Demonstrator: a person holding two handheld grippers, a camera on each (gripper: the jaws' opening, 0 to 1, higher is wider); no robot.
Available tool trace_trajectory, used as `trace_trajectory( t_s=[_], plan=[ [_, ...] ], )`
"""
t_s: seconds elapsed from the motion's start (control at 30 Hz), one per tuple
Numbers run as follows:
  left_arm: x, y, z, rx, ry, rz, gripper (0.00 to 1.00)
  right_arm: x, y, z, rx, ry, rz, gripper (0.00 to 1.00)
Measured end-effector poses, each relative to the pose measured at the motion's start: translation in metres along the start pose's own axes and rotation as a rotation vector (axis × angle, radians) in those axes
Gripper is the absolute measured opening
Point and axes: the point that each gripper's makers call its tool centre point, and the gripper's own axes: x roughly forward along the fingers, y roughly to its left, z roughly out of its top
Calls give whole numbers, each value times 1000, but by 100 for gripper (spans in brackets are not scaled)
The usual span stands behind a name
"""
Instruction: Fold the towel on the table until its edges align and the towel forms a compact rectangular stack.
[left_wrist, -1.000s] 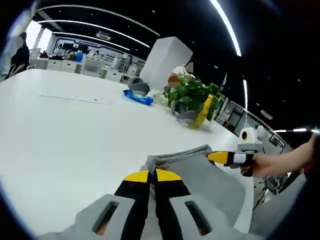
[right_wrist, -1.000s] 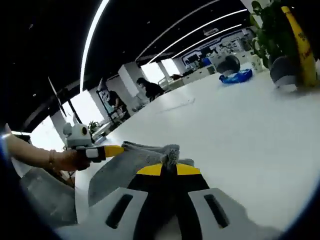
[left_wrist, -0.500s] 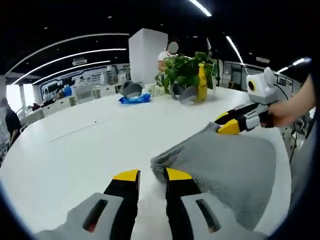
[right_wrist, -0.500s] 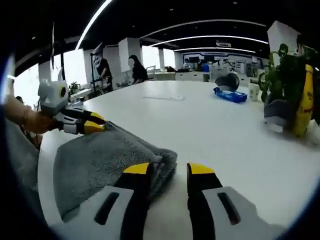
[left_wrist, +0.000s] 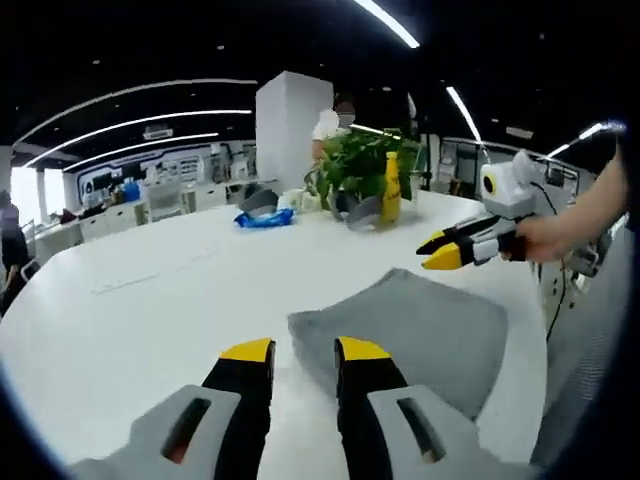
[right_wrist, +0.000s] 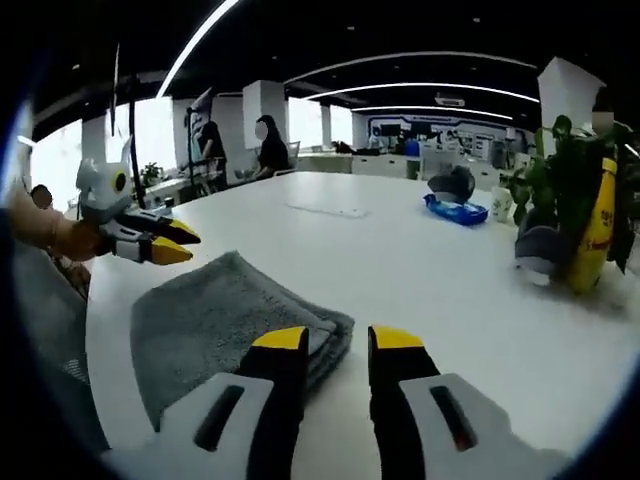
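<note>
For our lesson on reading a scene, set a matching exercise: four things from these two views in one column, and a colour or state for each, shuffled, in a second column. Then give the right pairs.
Column 1
1. towel
2. left gripper
3. plant
4. packet

Column 2
A. blue, far back on the table
B. green, beside a yellow bottle
C. grey, folded flat
D. open, holding nothing

Pairs: 1-C, 2-D, 3-B, 4-A
</note>
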Motion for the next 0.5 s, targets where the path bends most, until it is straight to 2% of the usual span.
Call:
trace_trajectory(
  t_s=[0.03, 0.07, 0.1, 0.17, 0.23, 0.3, 0.37, 0.4, 0.43, 0.5],
  plan=[
    [0, -7, 1, 0, 7, -24, 25, -3, 5, 1, -16, 4, 9, 22],
    [0, -15, 0, 51, 22, -44, 26, -5, 11, 1, -35, 9, 25, 23],
    [0, -21, -2, 64, 34, -62, 27, -6, 18, 1, -33, 7, 43, 26],
    [-2, -36, -11, 65, 80, -107, 26, -10, 38, 0, -53, 13, 106, 29],
    [-5, -43, -24, 138, 125, -118, 27, -13, 61, -6, -96, 41, 186, 28],
    [-9, -52, -42, 183, 199, -148, 27, -15, 82, -15, -116, 70, 254, 28],
    [-9, -58, -48, 207, 209, -166, 30, -14, 92, -34, -114, 135, 292, 31],
    [-8, -59, -49, 201, 208, -163, 31, -14, 92, -44, -139, 169, 284, 35],
    [-8, -58, -51, 202, 220, -160, 32, -13, 84, -52, -197, 185, 235, 37],
    [-8, -58, -57, 220, 238, -152, 32, -12, 88, -49, -149, 125, 250, 36]
  ],
)
